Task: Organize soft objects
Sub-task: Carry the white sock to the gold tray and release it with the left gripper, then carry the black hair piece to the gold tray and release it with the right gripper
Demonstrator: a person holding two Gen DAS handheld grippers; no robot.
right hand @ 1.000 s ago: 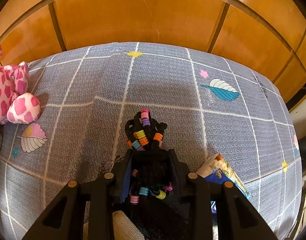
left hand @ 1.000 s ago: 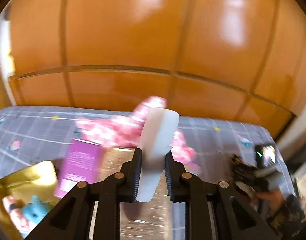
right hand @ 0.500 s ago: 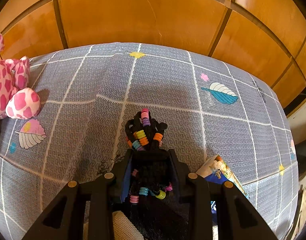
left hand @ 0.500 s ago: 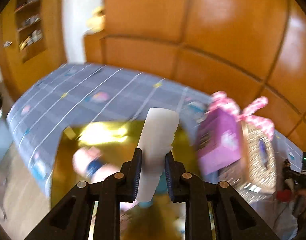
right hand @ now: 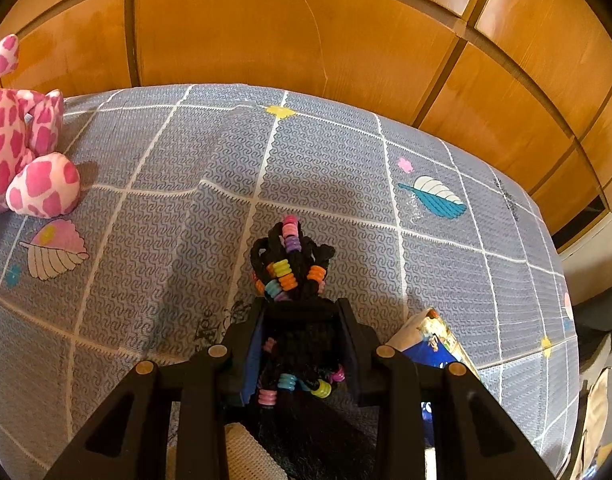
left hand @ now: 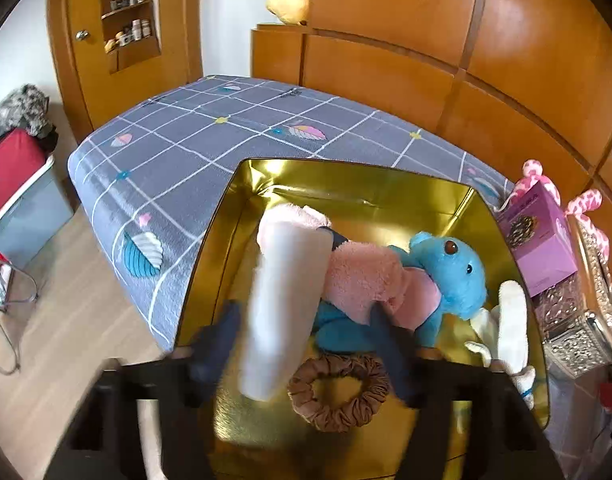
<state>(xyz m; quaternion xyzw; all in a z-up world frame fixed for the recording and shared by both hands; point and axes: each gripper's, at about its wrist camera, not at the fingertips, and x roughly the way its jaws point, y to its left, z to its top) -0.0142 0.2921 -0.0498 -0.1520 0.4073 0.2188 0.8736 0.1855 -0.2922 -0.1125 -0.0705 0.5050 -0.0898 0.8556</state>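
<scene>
Gold foil lines the open box [left hand: 482,216] at the frame's centre on the grey checked bed [left hand: 178,152], where the left hand-held gripper [left hand: 306,344] has just been opening its jaws, the blurred white roll [left hand: 284,312] loose between them above a brown scrunchie [left hand: 338,392]. Right of it lies a blue-and-pink plush [left hand: 446,272]. In the right wrist view, the right hand-held gripper [right hand: 302,320] is clenched on a black beaded braid bundle [right hand: 290,264], lower centre.

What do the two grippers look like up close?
Both are black plastic. The right gripper has two chunky angled arms with triangle-shaped holes, round brass-coloured screws at the joints, and dark blue pads inside its fingers. The left gripper is blurry, but shows the same black frame and dark blue fingers.
</scene>
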